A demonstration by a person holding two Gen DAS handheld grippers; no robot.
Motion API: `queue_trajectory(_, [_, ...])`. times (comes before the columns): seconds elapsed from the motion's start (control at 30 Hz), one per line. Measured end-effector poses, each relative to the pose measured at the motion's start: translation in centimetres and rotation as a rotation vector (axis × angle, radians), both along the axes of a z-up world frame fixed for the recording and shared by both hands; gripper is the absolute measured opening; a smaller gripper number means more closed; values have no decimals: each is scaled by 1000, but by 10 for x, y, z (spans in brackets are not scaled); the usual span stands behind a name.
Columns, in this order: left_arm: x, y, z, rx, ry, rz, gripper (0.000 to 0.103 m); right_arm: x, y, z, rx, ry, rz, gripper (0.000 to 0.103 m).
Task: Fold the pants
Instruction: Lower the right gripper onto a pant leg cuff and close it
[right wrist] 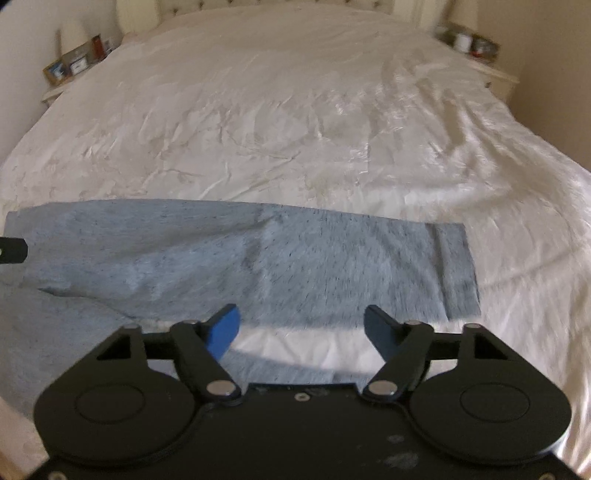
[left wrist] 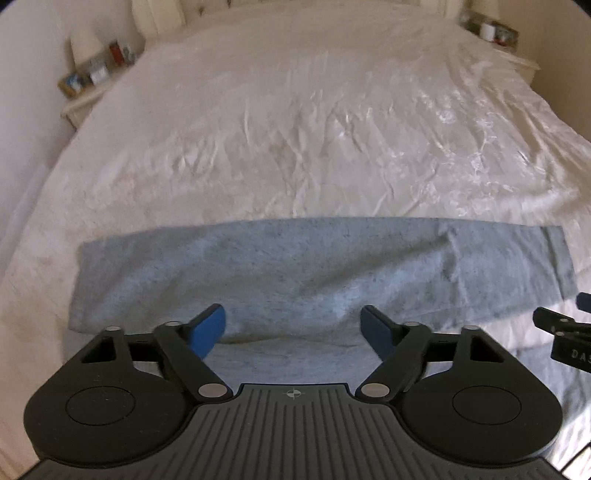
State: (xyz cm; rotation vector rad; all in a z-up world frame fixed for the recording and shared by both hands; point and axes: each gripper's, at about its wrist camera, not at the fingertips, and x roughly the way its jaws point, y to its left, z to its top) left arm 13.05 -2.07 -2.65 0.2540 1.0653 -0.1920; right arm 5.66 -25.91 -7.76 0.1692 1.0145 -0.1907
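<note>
Grey-blue pants [left wrist: 295,266] lie flat across the near part of a white bed [left wrist: 295,129], stretched from left to right, with a cuffed end at the right [right wrist: 454,266]. My left gripper [left wrist: 293,317] hovers over the pants' near edge, jaws open, nothing between the blue pads. My right gripper [right wrist: 301,315] hangs open over the near edge of the pants [right wrist: 295,258] toward the cuffed end, and only cloth and sheet show in the gap below it. The right gripper's tip [left wrist: 565,328] shows at the right edge of the left wrist view. The right wrist view is blurred.
The wrinkled white bedcover [right wrist: 295,110] stretches far behind the pants. A nightstand with boxes [left wrist: 92,77] stands at the far left of the bed, and another with jars [left wrist: 495,33] at the far right. Walls close in on both sides.
</note>
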Motion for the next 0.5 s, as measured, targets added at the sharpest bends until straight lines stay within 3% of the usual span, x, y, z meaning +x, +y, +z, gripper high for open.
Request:
queue_trajectory(0.13, [23, -12, -20, 1, 70, 26, 62, 35, -31, -14, 28, -6, 58, 65])
queue_trajectory(0.23, [37, -17, -30, 19, 90, 38, 60, 65, -47, -25, 64, -14, 104, 65])
queue_trajectory(0.5, [71, -13, -65, 33, 174, 88, 56, 153, -54, -76, -18, 20, 287, 68])
